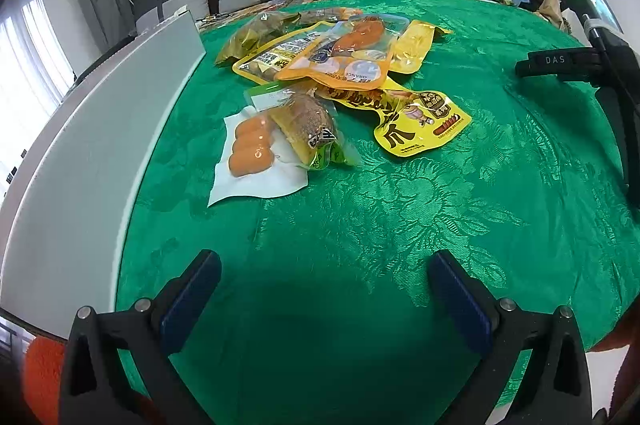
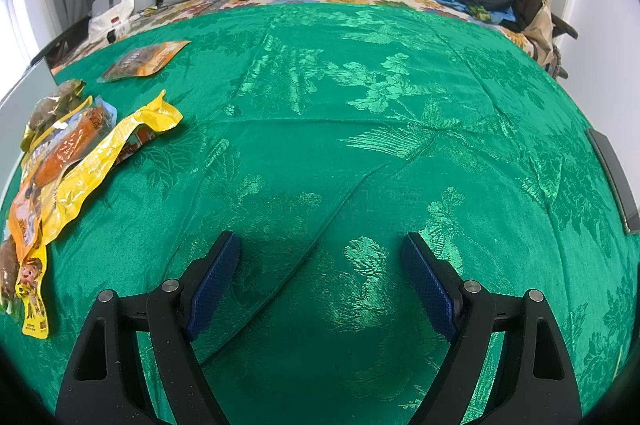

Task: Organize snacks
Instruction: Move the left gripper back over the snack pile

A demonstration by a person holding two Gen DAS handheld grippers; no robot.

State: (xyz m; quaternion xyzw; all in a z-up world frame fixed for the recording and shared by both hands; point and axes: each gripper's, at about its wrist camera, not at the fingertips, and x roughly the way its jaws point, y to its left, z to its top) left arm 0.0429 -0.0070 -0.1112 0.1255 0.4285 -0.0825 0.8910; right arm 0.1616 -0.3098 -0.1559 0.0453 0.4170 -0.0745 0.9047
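I am holding my left hand-held gripper (image 1: 324,289) low over the near side of the tabletop (image 1: 460,209), and its two blue pads are spread wide with nothing between them. My right hand-held gripper (image 2: 320,277) is spread wide too — it is also pinching nothing, just hanging over bare green cloth.

The snacks are sitting in a messy pile (image 1: 340,77) toward the far left of the tabletop, beside a long white box wall (image 1: 100,145). The nearest one is a clear pack with orange balls (image 1: 252,153) inside. A pack with a brown lump (image 1: 310,125) is leaning on it, and a yellow packet with a cartoon (image 1: 420,123) is lying just to the right. More orange and yellow packets are stacked farther back. In the right view, one small brown and orange packet (image 2: 144,61) is lying far away from the pile, all by itself.

I think I am getting ready to pick the first snack. To do it well, I should be going for a pack on top or at the edge — not one that is stuck under others. These bags look thin and slippery, so I should be pinching a flat sealed edge and not the puffy middle. I should be lifting slowly, so the pack next to it is not sliding along too.
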